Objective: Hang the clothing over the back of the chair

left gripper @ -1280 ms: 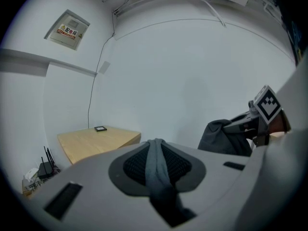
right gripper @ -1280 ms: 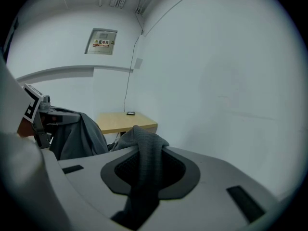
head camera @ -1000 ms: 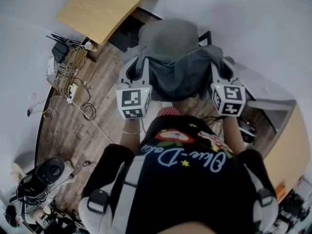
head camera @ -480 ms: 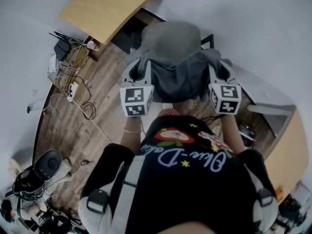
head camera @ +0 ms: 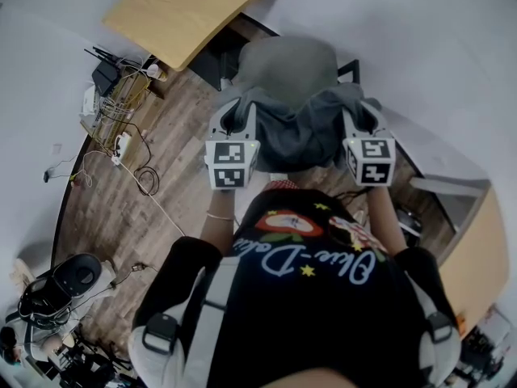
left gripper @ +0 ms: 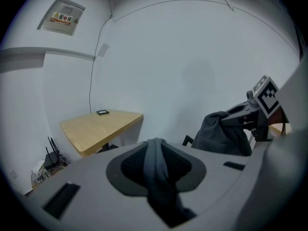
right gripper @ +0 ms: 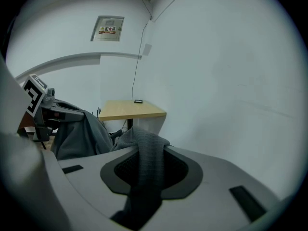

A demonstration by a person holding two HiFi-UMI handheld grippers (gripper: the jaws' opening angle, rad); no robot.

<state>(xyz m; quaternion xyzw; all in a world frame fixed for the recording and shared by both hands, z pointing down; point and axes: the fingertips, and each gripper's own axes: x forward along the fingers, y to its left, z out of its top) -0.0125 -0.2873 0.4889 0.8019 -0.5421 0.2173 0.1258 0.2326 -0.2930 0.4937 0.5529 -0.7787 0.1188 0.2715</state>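
Left hand-held gripper (left gripper: 156, 167) and right hand-held gripper (right gripper: 144, 172), each clamped on one end of a dark grey cloth garment (head camera: 299, 132) by a grey padded office chair (head camera: 287, 63).
The left one's jaws pinch a bunched fold of the cloth; the right one has a ribbed fold pressed between its pads, though its jaws are opening slightly (the cloth has not slipped free). Between them the garment hangs spread and sagging in front of the person, overlapping the chair's near side; whether it rests on the chair cannot be told. Beyond stands a light wooden tabletop (head camera: 186, 14) against the white wall, above a wood-plank floor (head camera: 129, 208) strewn with cables.
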